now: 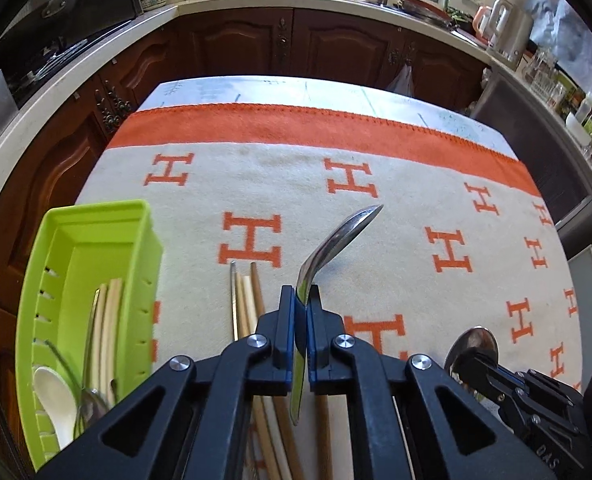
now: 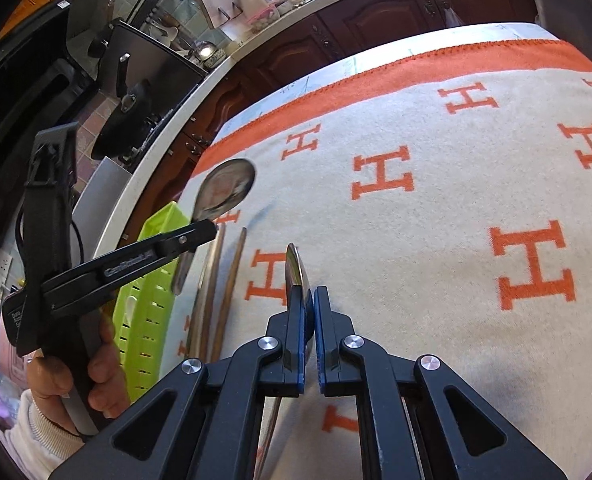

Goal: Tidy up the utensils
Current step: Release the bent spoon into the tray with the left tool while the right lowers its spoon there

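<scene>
At the far left of the worktop (image 1: 336,92) stood a lime-green tray (image 1: 143,240), slotted along its walls, and in it lay a white spoon (image 1: 53,404) beside pale chopsticks (image 1: 109,320) and some metal cutlery. Just to the right of the tray, loose chopsticks (image 1: 251,300) lay side by side on the blanket (image 1: 416,208), a cream cloth with orange H letters and an orange band along its far edge. Above them the left gripper (image 1: 304,300) was clamped on the handle of a steel spoon (image 1: 336,240), held edge-on between the blue pads, with the bowl raised clear of the cloth and tilted up and to the right. From the other side the same spoon showed its bowl (image 2: 227,188) above the near end of the tray, and a hand (image 2: 91,376) in a pale sleeve grasped the tool's handle. Further right, the right gripper (image 2: 311,300) was closed on a second steel spoon (image 2: 296,268), whose bowl poked out just past the fingertips and whose handle ran back beneath the tool. In the left view this second spoon's bowl (image 1: 474,344) appeared low at the right, over the blanket. Behind the worktop ran dark wooden cabinets (image 1: 336,44) under a pale counter (image 1: 316,0).
</scene>
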### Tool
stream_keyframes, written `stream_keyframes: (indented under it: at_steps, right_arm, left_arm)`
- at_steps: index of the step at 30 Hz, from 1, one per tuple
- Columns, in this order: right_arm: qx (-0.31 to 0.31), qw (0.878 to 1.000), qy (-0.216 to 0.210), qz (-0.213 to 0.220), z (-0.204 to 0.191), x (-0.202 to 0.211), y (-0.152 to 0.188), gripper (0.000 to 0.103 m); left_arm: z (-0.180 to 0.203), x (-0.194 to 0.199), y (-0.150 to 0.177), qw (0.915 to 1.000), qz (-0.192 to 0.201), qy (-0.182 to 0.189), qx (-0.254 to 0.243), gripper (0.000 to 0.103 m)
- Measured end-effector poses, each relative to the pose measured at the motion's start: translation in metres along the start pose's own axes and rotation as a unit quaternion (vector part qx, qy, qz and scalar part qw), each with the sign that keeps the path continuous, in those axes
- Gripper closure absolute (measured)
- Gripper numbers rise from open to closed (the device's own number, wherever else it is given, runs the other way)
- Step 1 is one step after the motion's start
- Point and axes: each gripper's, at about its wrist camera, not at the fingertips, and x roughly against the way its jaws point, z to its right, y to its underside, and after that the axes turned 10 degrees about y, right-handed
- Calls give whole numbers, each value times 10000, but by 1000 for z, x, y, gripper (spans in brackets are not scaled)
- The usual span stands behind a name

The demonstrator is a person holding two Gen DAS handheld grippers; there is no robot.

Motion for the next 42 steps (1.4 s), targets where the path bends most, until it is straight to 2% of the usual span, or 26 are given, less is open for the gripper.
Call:
stream_keyframes:
  at_steps: [8,14,18,22,26,29,32,37,39,42]
  right_arm:
    - [-59,9997,-186,151,-12,46,2,99]
    - [-12,9993,-275,236,-44,77,6,99]
    - [58,9994,-256,227,-74,87,4,99]
    - [163,9995,-233,157,-112,88,1,99]
    - [341,9993,-143,70,-153,81,-1,99]
    - [465,9989,-88,-7,-181,72,-4,99]
    - [624,9980,-17,-95,-208,58,-5,99]
    - [1003,9947,132,-160,-247,34,-4,99]
    - [1118,9934,190,-183,-259,24,-3,99]
    - [1323,9904,351,-183,-276,8,1,99]
  left_arm:
    - [-15,76,29,9994,325,-1,139,100]
    - [-56,126,60,9963,623,-437,400,100]
    - [-93,136,79,9935,625,-594,745,100]
    - [-130,128,100,9908,411,-690,1085,100]
    - [-150,120,119,9893,244,-730,1236,99]
    - [-155,119,130,9902,253,-684,1190,93]
    - [-155,124,135,9911,317,-601,1144,82]
    - [-158,146,140,9919,542,-302,1104,75]
    - [-160,156,139,9912,702,-326,1077,58]
    - [-168,171,140,9888,909,-459,1092,57]
